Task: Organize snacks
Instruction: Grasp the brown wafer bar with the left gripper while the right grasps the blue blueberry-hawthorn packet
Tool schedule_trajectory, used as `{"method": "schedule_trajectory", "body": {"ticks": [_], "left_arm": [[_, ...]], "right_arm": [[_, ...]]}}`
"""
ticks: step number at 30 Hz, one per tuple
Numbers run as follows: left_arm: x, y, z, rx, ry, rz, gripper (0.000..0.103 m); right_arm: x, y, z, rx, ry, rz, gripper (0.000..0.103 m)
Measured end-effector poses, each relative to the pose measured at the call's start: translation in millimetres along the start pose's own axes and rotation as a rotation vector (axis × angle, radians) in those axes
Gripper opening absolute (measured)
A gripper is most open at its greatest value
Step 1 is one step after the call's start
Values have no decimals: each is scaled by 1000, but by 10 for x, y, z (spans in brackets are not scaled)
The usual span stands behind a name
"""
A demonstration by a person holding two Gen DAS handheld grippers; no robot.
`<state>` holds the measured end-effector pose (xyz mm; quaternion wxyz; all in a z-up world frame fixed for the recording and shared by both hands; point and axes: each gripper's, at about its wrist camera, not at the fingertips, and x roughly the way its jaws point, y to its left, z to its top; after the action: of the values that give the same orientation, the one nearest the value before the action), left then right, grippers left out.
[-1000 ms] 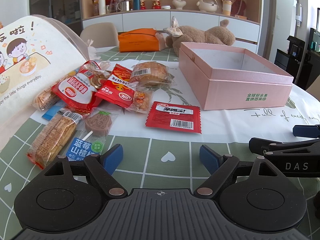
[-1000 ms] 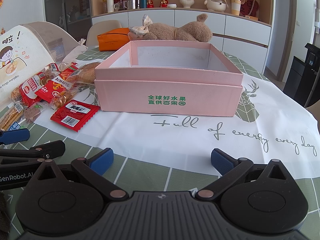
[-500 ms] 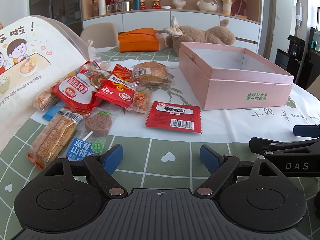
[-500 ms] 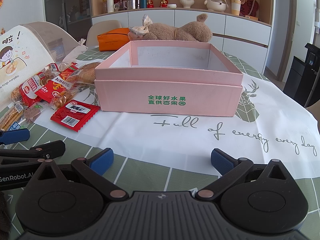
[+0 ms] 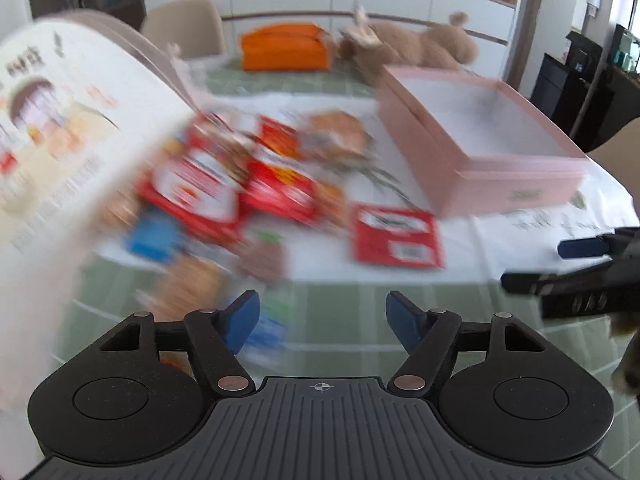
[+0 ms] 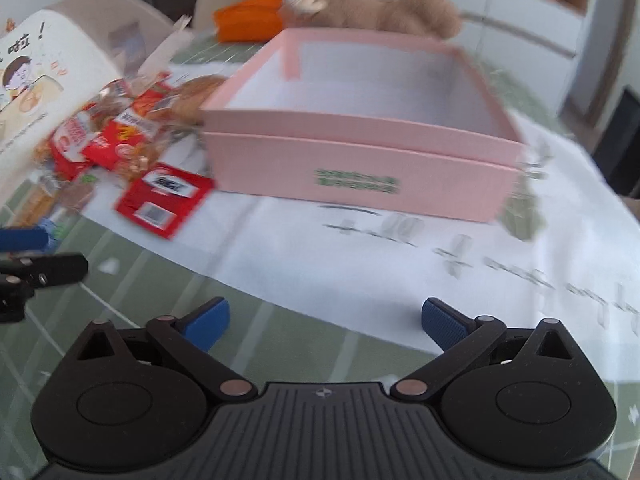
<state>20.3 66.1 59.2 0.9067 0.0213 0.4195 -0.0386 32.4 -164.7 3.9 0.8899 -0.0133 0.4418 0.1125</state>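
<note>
The snack pile (image 5: 256, 192) lies on the bench just ahead of the left claw (image 5: 322, 316), nearer than the right claw (image 6: 324, 320), both narrowing with nothing between.

Each hand-held gripper, left (image 5: 322, 316) and right (image 6: 324, 320), has a dark grey ribbed body with a small crosshair mark at its front edge. Two round black discs flank it, and black linkage arms with silver pivot pins carry blue textured pads (image 6: 442, 322).
</note>
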Motion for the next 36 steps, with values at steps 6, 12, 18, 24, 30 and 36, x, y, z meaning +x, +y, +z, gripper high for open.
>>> {"method": "schedule_trajectory", "body": {"ticks": [6, 12, 18, 24, 30, 36], "left_arm": [[-48, 624, 113, -28, 15, 43, 75], [258, 1039, 45, -96, 137, -22, 64], [374, 1037, 100, -110, 142, -98, 42], [353, 763, 123, -69, 136, -110, 40], [398, 769, 175, -69, 147, -54, 40], [471, 693, 239, -58, 158, -72, 40]], "right_arm": [[-14, 343, 582, 87, -120, 47, 95], [481, 779, 1015, 100, -25, 43, 94], [569, 1232, 891, -24, 38, 72, 69], [345, 1308, 594, -209, 65, 7, 63], [141, 1335, 507, -159, 26, 144, 65], [264, 1228, 603, -134, -14, 53, 68]]}}
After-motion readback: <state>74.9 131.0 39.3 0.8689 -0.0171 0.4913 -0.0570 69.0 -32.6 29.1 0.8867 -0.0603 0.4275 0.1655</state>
